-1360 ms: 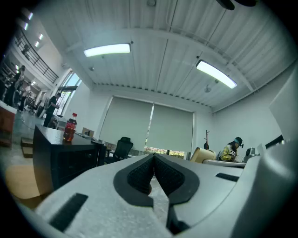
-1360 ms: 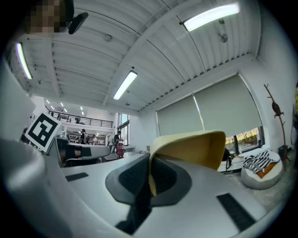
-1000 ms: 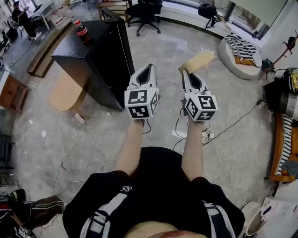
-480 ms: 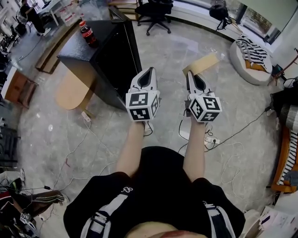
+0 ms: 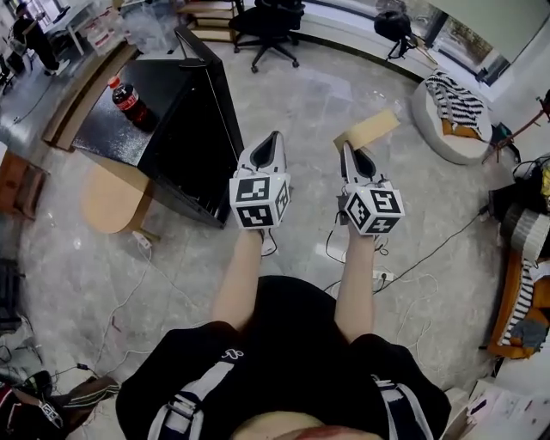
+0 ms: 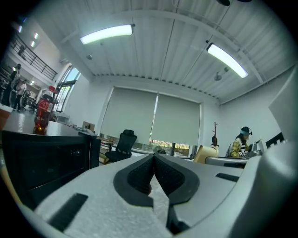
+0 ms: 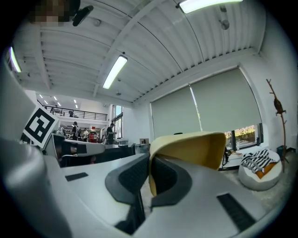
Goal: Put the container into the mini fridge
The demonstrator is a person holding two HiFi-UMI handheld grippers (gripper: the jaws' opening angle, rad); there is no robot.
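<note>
The black mini fridge (image 5: pixel 176 129) stands on the floor at the left of the head view, with a cola bottle (image 5: pixel 128 102) on its top. A tan, thin-walled container (image 5: pixel 368 129) sticks out ahead of my right gripper (image 5: pixel 348 148), which is shut on its edge. In the right gripper view the container's (image 7: pixel 186 148) wall is pinched between the pads of that gripper (image 7: pixel 149 162). My left gripper (image 5: pixel 277 136) is held level beside it, just right of the fridge's front, shut and empty (image 6: pixel 153 155). I cannot tell whether the fridge door is open.
A round wooden board (image 5: pixel 107 198) lies beside the fridge. Cables and a power strip (image 5: pixel 382 275) trail on the floor under the grippers. An office chair (image 5: pixel 266 21) stands behind, and a round cushion with striped cloth (image 5: pixel 451 107) sits far right. A person (image 5: pixel 21 34) sits far left.
The view has shifted: the fridge and bottle now sit lower and further left in the head view. Both grippers keep their pose, the right one still holding the container.
</note>
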